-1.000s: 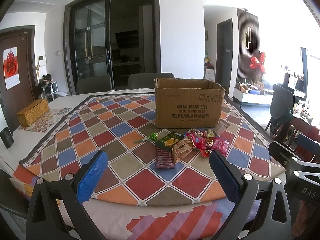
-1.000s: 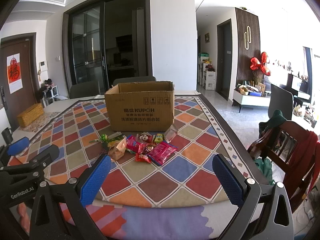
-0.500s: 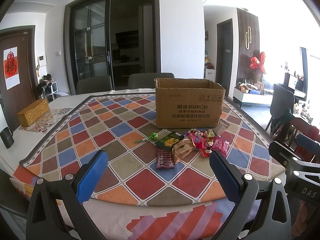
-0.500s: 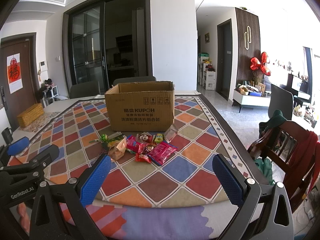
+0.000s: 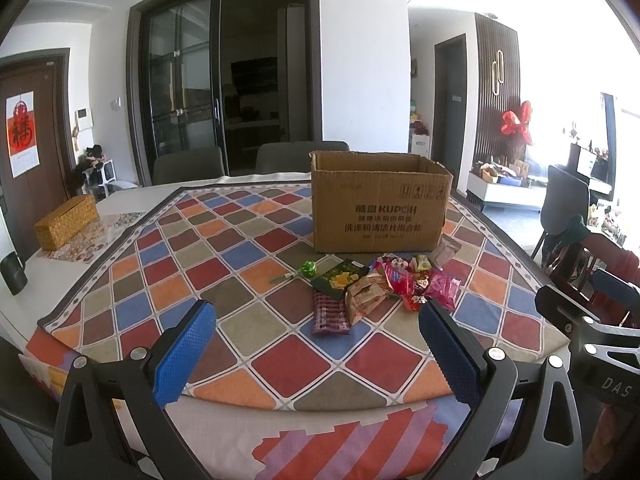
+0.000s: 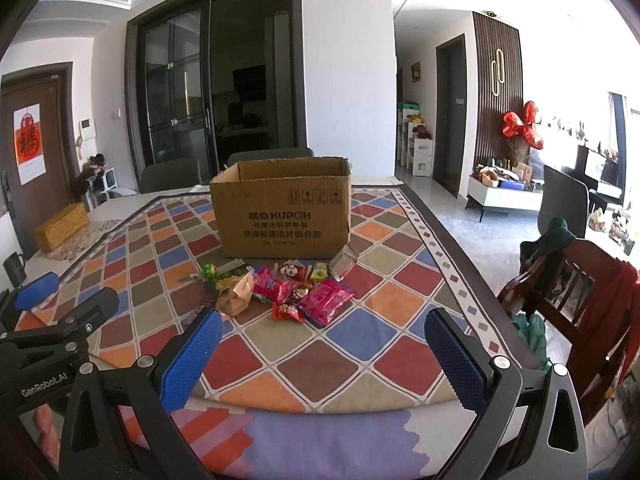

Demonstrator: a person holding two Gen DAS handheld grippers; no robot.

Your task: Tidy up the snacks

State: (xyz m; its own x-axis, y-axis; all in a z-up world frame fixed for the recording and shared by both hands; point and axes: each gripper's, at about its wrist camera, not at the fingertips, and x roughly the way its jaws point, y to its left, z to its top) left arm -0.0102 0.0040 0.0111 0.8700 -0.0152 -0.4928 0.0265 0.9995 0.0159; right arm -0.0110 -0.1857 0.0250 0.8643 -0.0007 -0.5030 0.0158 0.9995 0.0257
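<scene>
Snacks lie in a loose heap on the checkered tablecloth, ahead of both claws and just in front of an open-topped cardboard box, the heap's long axis running left to right along the box's printed face. Beyond the left gripper, whose blue pads gape wide with nothing between them, a dark striped packet points lengthwise away from the claw and a green lollipop angles its stick to the left. At the right gripper, equally wide and empty, a pink packet lies nearest, slanting up to the right.
</scene>
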